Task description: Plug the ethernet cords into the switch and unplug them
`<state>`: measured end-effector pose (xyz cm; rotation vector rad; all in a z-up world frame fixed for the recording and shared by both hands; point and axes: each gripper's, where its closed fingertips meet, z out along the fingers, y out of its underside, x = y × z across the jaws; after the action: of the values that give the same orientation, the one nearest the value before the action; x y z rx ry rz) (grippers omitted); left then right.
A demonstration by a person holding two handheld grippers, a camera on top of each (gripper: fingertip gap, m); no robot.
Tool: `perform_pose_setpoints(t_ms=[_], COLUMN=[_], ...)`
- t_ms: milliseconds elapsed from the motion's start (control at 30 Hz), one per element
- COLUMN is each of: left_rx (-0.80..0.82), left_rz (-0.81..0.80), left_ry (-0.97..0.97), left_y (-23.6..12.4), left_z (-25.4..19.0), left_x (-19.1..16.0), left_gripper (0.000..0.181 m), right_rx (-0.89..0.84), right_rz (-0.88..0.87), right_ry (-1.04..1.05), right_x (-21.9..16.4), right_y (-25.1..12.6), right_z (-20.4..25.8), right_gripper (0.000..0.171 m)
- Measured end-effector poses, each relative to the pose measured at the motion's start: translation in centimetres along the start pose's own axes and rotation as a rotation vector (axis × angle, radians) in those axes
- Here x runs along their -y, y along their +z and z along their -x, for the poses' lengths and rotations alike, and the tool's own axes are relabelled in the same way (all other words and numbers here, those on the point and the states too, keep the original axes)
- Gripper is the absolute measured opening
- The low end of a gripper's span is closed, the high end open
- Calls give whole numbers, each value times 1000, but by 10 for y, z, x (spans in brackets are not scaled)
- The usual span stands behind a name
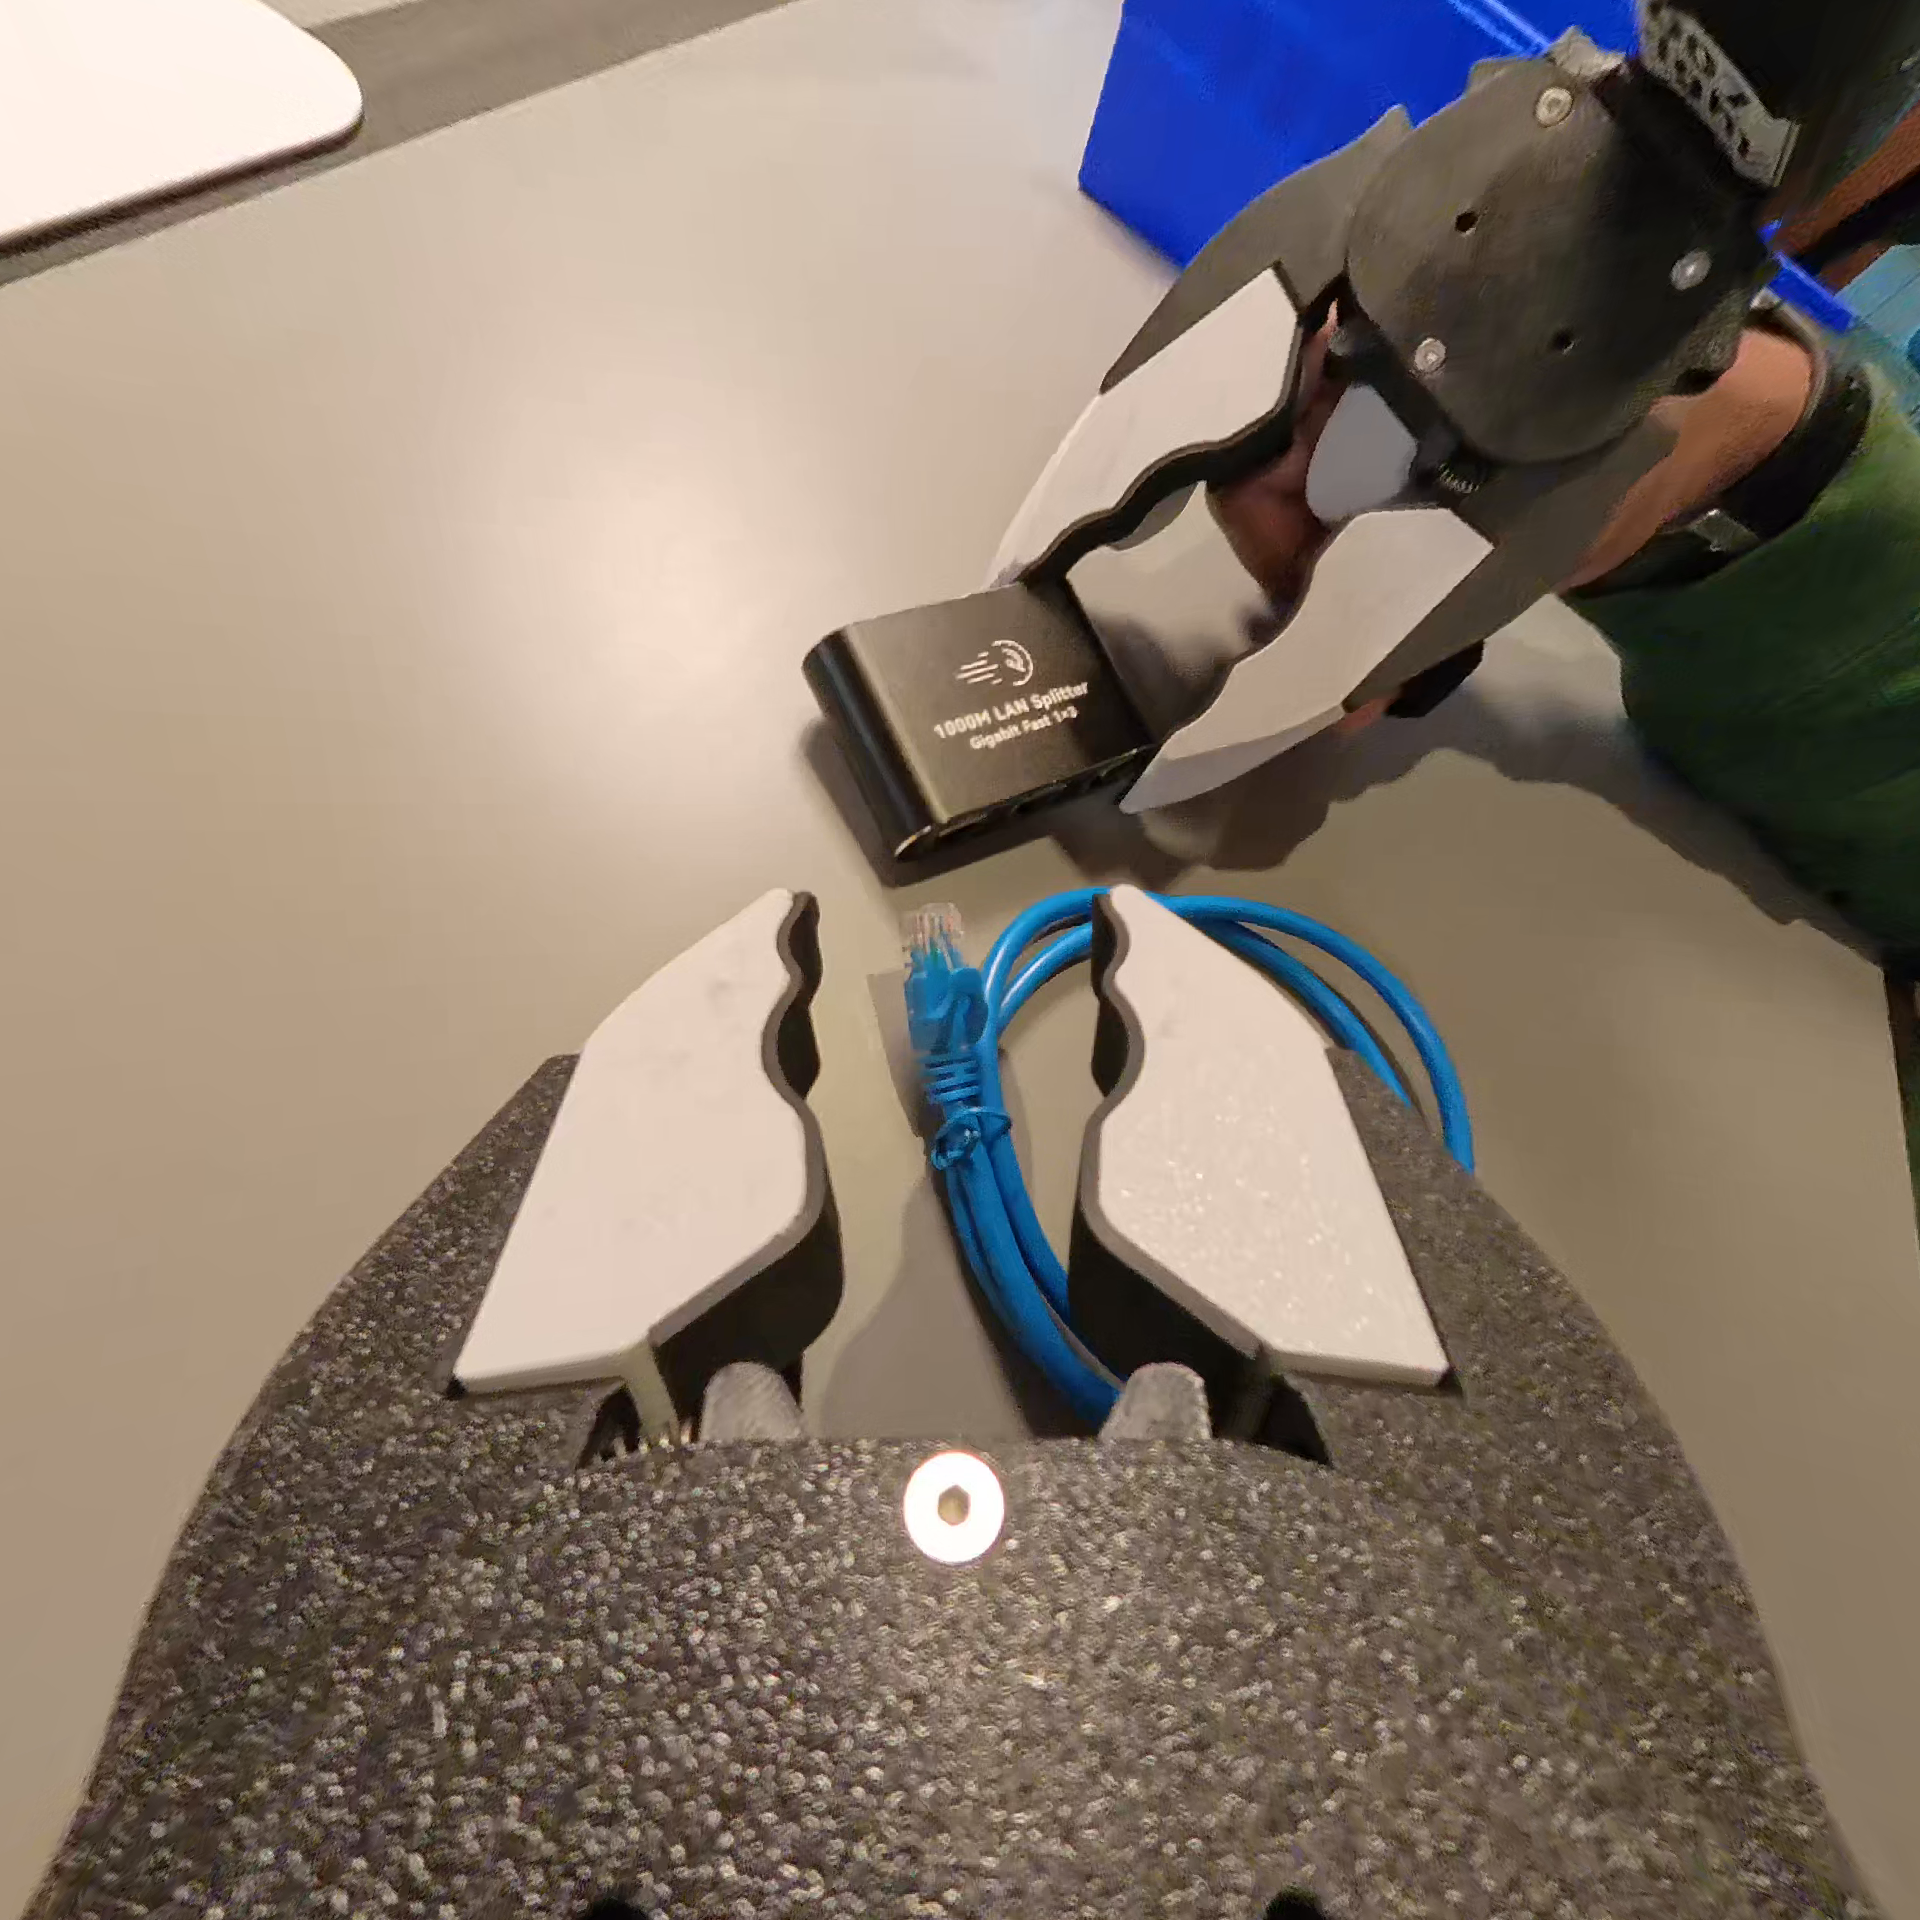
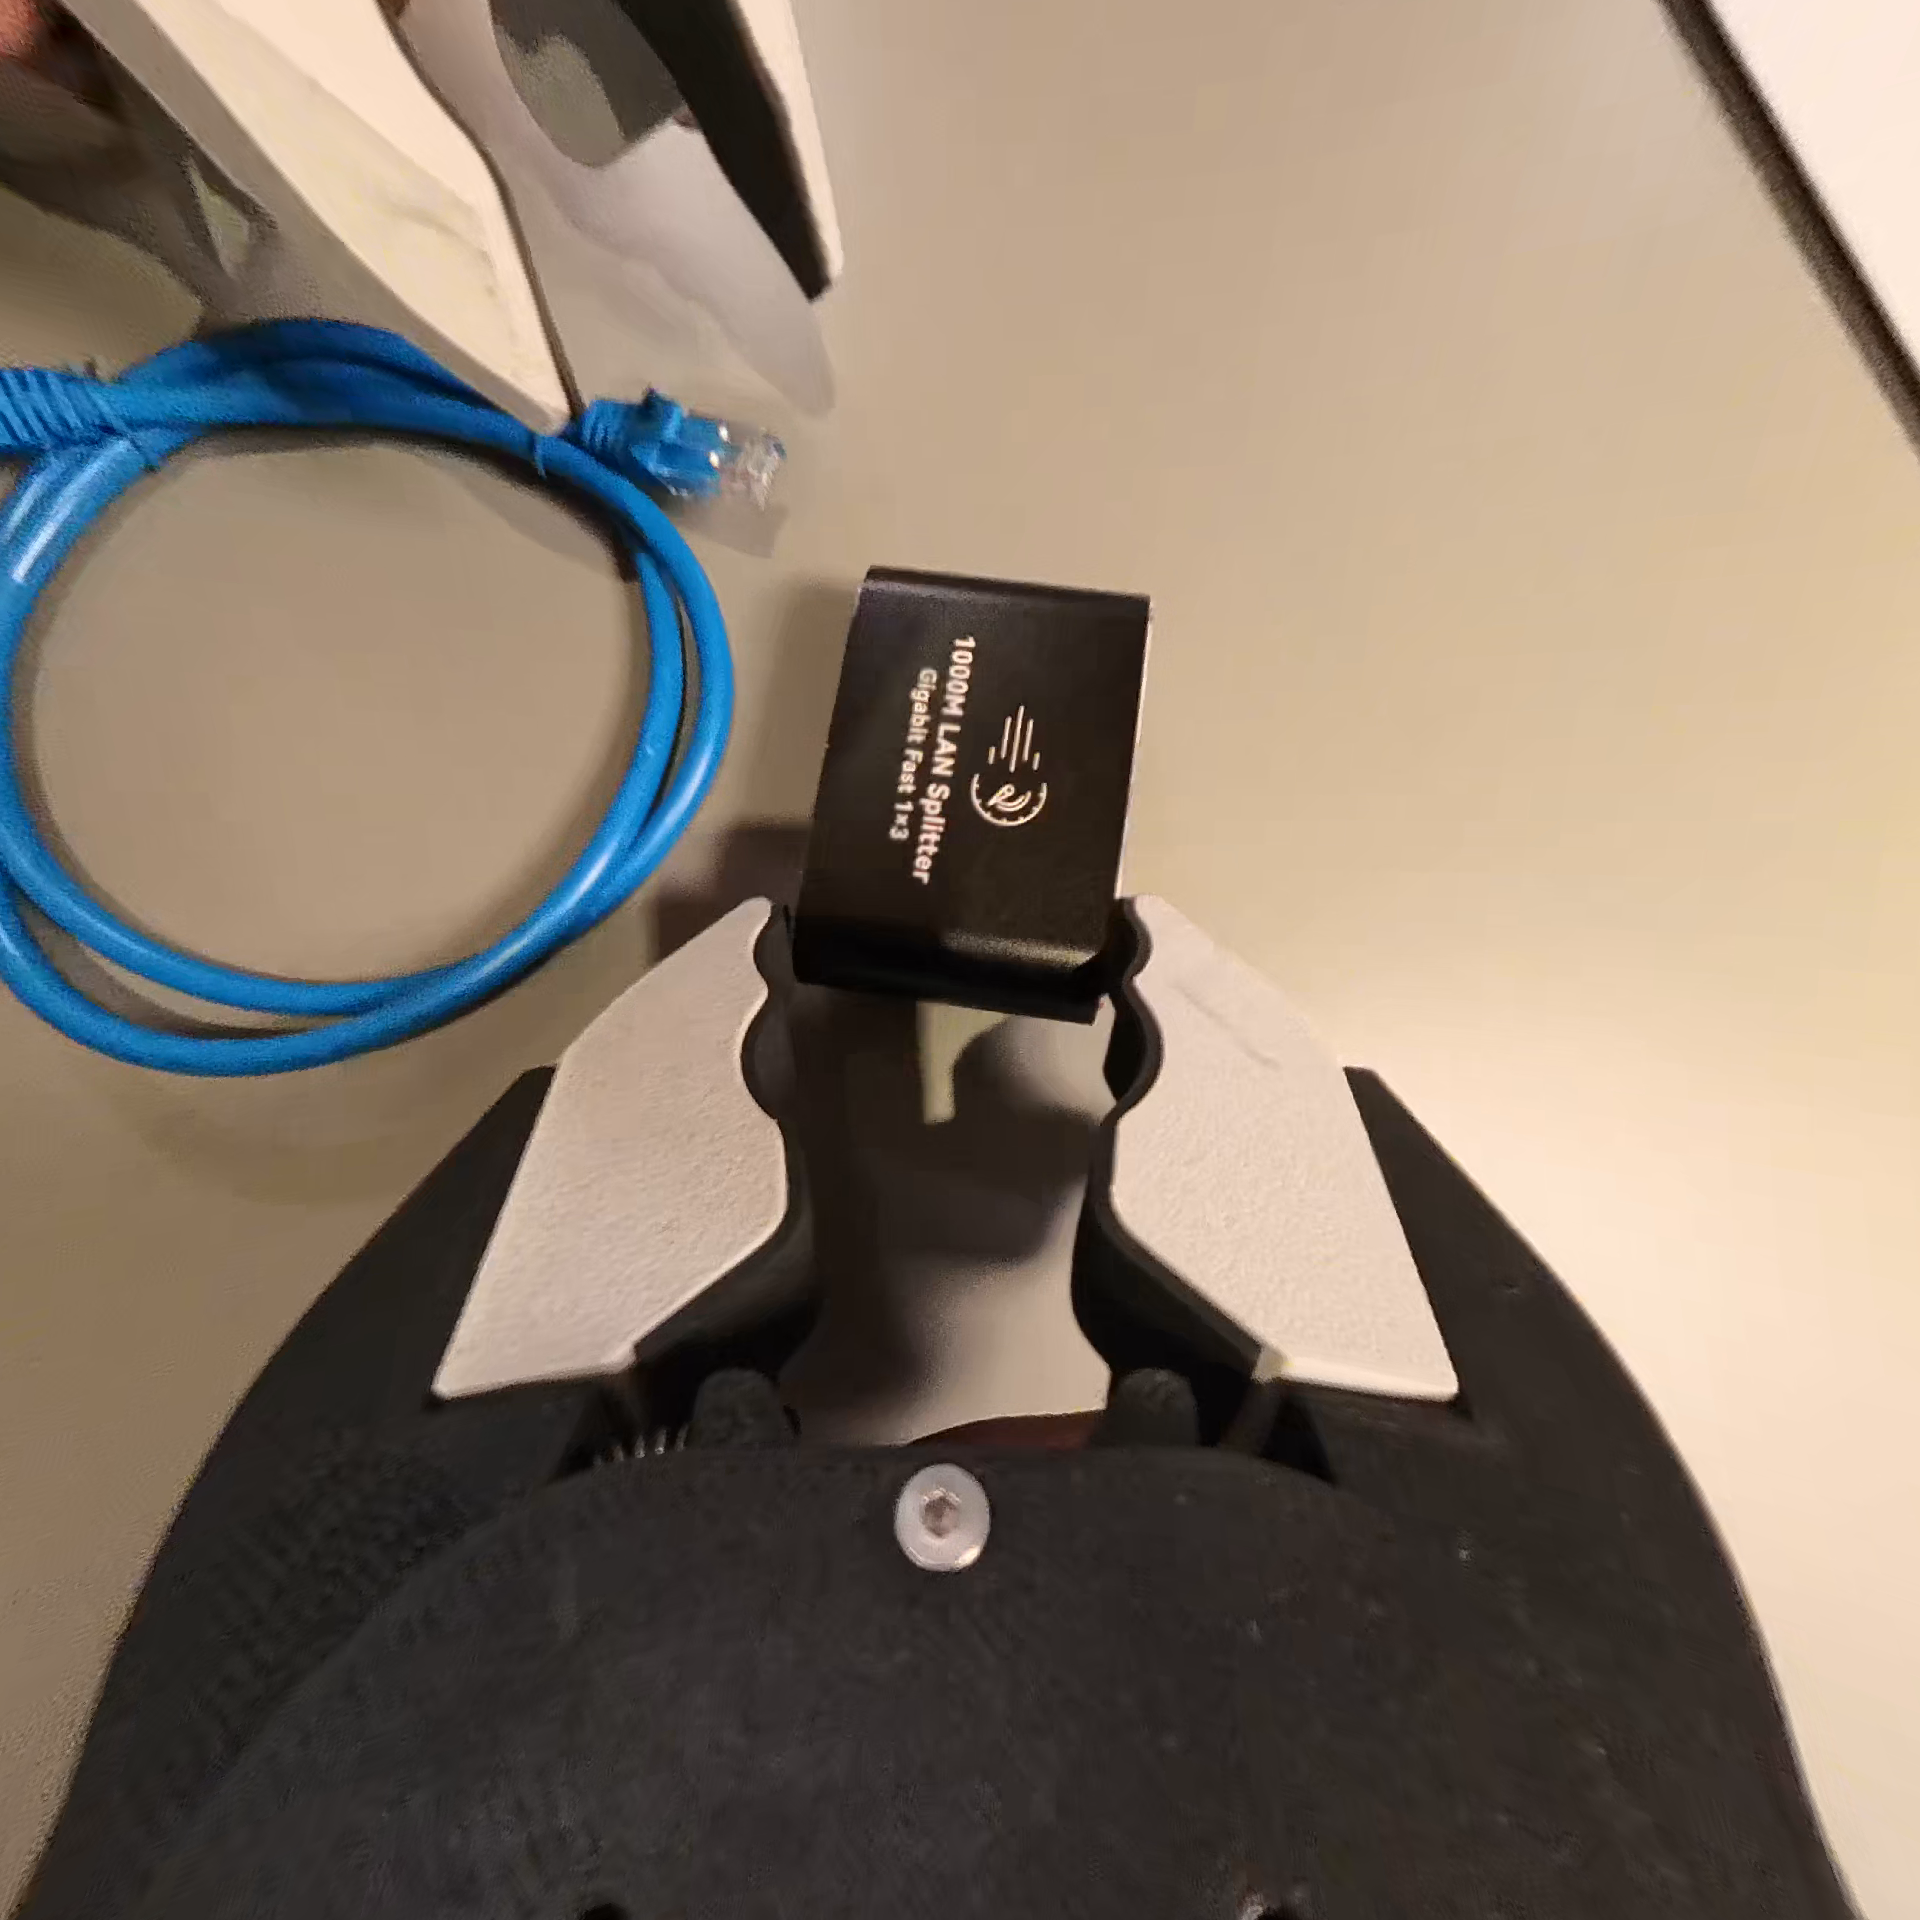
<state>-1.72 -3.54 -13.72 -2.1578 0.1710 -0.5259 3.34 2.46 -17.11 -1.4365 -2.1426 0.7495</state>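
Right gripper (image 2: 951, 940) clamps the black metal switch (image 2: 977, 790); left gripper (image 1: 951, 914), spread apart, hovers over the coiled blue cord (image 1: 961, 1049).

At frame centre, the left gripper (image 1: 954, 914) stood open over the blue ethernet cord's (image 1: 1382, 997) plug (image 1: 935, 961), below the black switch (image 1: 977, 717).

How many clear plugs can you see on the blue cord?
1. The one clear plug lies on the table between the left gripper fingertips, near the black switch. The cord's other end may be hidden.
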Motion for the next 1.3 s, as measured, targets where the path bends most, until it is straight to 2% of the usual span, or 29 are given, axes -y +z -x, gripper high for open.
perform_pose_setpoints(t_ms=[133,333,600,900,1100,1300], left_rx=[41,156,237,329,402,337], left_rz=[-27,-73,2,55,76,-82], left_ry=[98,358,568,666,690,453], left_y=[0,0,14,25,26,14], left_z=[3,8,0,0,5,2], left_x=[3,8,0,-4,-3,17], left_gripper=[53,58,57,54,38,27], right_rx=[0,59,110,183,206,170], right_rz=[-98,-203,-237,-269,-292,-464], right_ry=[12,156,349,481,471,445], right_x=[19,36,46,54,60,80], right_y=[-3,-6,-2,-1,0,-18], right_z=[3,6,9,17,24,11], right_gripper=[58,58,58,57,58,56])
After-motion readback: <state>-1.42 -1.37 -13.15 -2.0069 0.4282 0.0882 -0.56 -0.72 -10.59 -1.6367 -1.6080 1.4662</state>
